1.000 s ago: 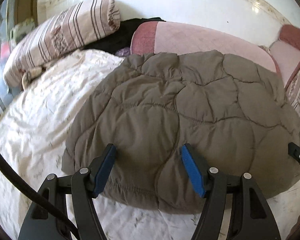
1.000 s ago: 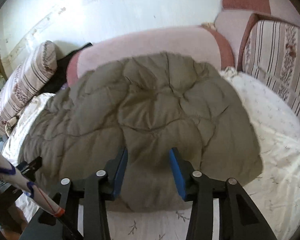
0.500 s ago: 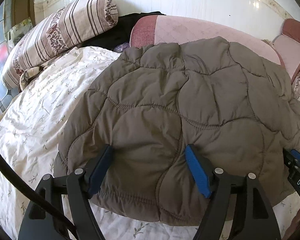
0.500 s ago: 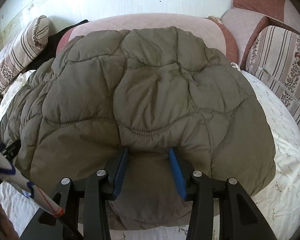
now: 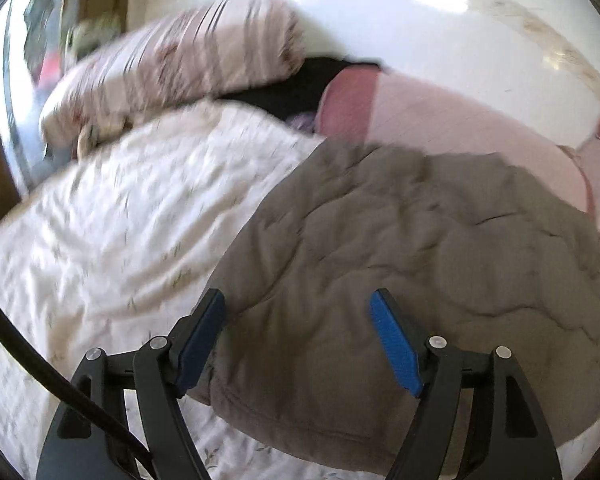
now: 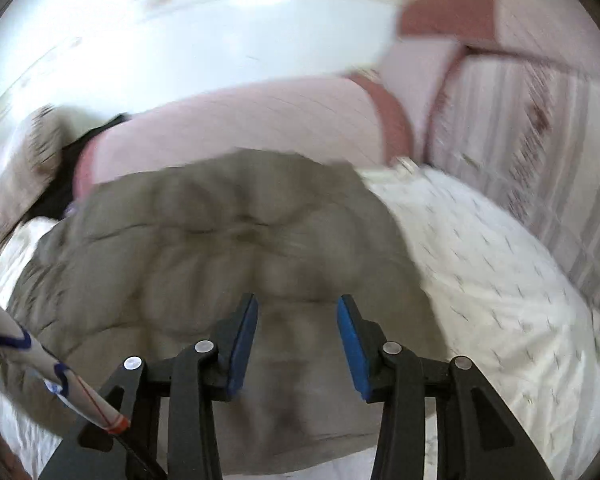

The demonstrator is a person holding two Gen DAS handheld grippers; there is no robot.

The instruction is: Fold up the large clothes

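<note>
The grey quilted jacket [image 5: 420, 264] lay on the bed [image 5: 132, 216]. The left gripper [image 5: 298, 344] stood wide over its hem, gripping nothing. The right gripper [image 6: 297, 346], narrower, had just been closing, its pads not visibly pinching cloth.

Home bedroom: floral bedsheet [image 5: 132, 216], striped pillow [image 5: 172, 64], pink bolster [image 6: 240, 128]

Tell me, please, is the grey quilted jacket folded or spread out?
Folded: the jacket lies as one compact padded bundle on the bedsheet, no sleeves showing.
</note>
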